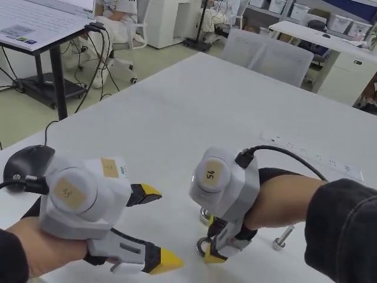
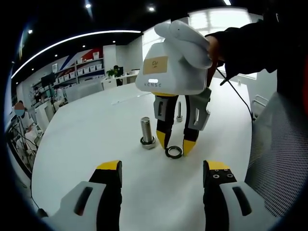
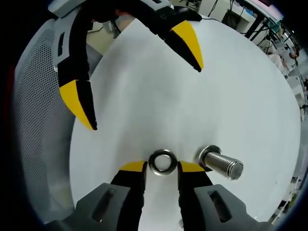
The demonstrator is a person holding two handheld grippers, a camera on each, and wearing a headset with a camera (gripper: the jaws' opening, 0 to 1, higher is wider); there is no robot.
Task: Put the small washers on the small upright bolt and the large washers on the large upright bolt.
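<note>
At the near edge of the bench (image 1: 194,106) my left hand-held gripper (image 1: 160,226) hangs wide and empty, held back to leave the other room. Just past it my right hand-held gripper (image 2: 175,145) points straight down, jaws narrowed either side of a large washer (image 3: 162,162) lying flat, placed to take it by the rim; I cannot tell whether they pinch it yet. The large upright bolt (image 2: 147,130) stands just beside, so the carry looks short, and the small upright bolt (image 2: 179,111) stands behind.
</note>
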